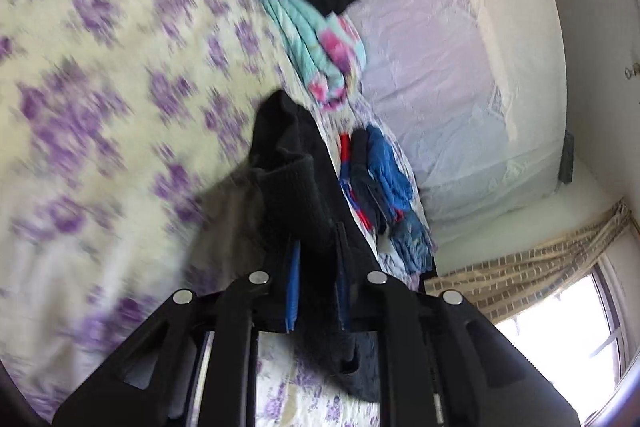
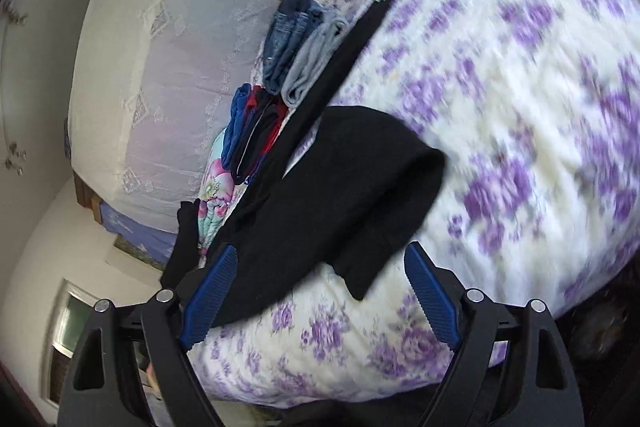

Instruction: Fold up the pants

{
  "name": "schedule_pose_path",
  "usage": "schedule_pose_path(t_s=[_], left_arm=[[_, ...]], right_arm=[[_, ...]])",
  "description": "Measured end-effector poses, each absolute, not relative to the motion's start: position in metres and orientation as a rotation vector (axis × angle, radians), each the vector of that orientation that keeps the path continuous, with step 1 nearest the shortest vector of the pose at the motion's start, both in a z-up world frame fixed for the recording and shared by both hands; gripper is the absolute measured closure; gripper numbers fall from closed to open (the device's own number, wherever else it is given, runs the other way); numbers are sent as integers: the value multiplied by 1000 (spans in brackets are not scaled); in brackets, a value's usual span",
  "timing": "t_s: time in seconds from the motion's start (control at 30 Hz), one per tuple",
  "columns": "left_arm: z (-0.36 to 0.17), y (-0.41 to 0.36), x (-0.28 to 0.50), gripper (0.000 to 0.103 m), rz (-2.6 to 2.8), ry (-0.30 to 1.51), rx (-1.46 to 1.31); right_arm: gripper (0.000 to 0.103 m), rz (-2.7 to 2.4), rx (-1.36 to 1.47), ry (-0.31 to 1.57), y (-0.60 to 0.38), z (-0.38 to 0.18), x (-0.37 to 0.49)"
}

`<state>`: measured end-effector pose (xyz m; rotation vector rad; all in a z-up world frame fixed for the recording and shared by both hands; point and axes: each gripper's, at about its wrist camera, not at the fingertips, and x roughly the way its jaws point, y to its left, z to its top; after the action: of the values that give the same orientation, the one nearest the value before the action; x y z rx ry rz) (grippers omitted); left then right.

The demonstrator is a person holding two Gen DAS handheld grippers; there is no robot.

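Gripping a bunch of the black pants (image 1: 288,163), the left gripper (image 1: 316,267) has its blue pads pressed close together with the dark cloth squeezed between them; the cloth rises in a hump in front of the fingers and hangs down behind them. The right gripper (image 2: 320,291) is released, its two blue pads (image 2: 210,299) standing wide apart, and no cloth is pinched between them. In the right wrist view the pants (image 2: 332,195) lie on the bedspread (image 2: 520,107), which is white with purple flowers. They form a folded dark mass just ahead of the open fingers, and one long narrow part runs away toward the far edge of the bed. The left pad of this gripper seems to overlap the cloth's edge, but I cannot tell if it touches. Beside the pants, along the bed's edge, folded clothes (image 2: 296,47) are lined up: blue jeans, a grey piece, a blue and red pile (image 2: 252,131). Behind them is a pale mattress (image 2: 180,27). The picture is blurred on the bedspread.
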<state>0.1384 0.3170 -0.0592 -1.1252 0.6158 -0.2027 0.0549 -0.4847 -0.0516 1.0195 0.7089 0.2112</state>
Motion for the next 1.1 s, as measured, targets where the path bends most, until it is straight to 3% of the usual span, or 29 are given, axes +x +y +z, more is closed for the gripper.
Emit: schedule_pose_path(t_s=[0.3, 0.5, 0.53, 0.63, 0.7, 0.73, 0.77, 0.8, 0.83, 0.9, 0.97, 1.1], left_arm=[[-54, 379, 105, 94, -39, 533, -1128], [-68, 343, 100, 94, -120, 666, -1058], [-74, 327, 101, 90, -148, 708, -1041], [-91, 297, 105, 46, -191, 791, -1031], [-101, 282, 111, 45, -195, 823, -1009], [-102, 275, 117, 45, -176, 828, -972], [-101, 273, 120, 44, -172, 825, -964], [-100, 272, 125, 43, -182, 822, -972], [-100, 271, 126, 41, -202, 821, -984], [-100, 270, 130, 39, -206, 831, -1001], [-102, 274, 129, 39, -190, 831, -1021], [-111, 294, 131, 36, -141, 776, -1183]], right_arm=[[17, 344, 1267, 695, -476, -73, 66], [17, 239, 1237, 695, -481, -67, 90], [17, 223, 1242, 706, -483, -68, 95], [17, 203, 1242, 692, -488, -66, 101], [20, 186, 1248, 646, -494, -65, 104], [23, 179, 1260, 622, -498, -66, 106], [33, 181, 1276, 604, -502, -69, 108], [51, 187, 1295, 601, -505, -75, 111], [56, 181, 1311, 610, -507, -82, 113], [81, 170, 1315, 618, -508, -94, 115], [95, 167, 1311, 609, -509, -101, 114], [99, 178, 1216, 586, -511, -82, 124]])
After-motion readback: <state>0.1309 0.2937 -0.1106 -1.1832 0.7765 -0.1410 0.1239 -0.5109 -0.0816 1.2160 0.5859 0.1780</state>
